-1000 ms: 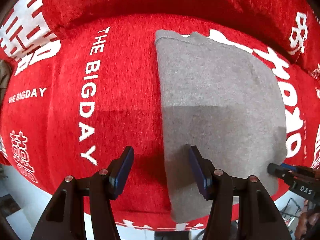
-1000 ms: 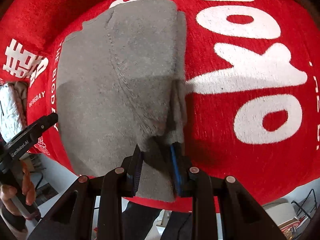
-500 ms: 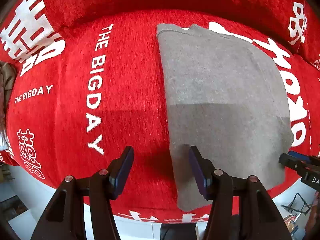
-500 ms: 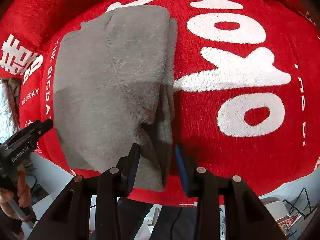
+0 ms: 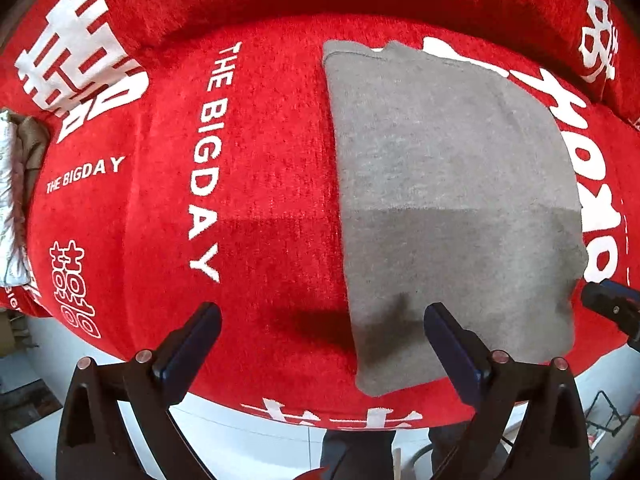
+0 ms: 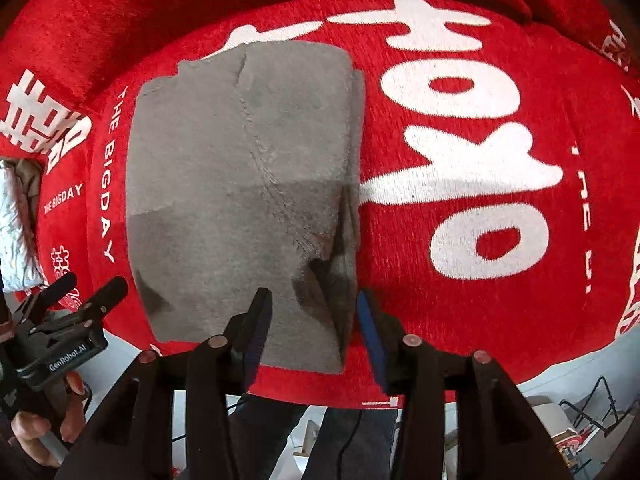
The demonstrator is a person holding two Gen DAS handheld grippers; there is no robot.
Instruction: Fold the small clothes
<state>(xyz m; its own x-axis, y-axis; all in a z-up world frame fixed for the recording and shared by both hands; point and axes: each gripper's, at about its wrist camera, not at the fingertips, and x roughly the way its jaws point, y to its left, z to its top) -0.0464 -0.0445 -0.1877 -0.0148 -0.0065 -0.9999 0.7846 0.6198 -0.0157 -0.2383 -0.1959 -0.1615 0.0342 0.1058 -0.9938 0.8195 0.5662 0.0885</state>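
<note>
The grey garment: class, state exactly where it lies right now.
The grey garment lies folded flat on the red blanket, right of the "THE BIGDAY" lettering in the left wrist view, below both open grippers.

Grey garment: folded; layers underneath hidden, garment type not tellable. In left wrist view near right corner passes behind own right finger. Right gripper cut by right frame edge there, only tip shows. Hand holding left gripper cut by lower left corner of right wrist view. Pale crumpled bundle at left edge cut off, kind unclear. Red blanket: white characters clipped at frame edges; surface beneath hidden.
</note>
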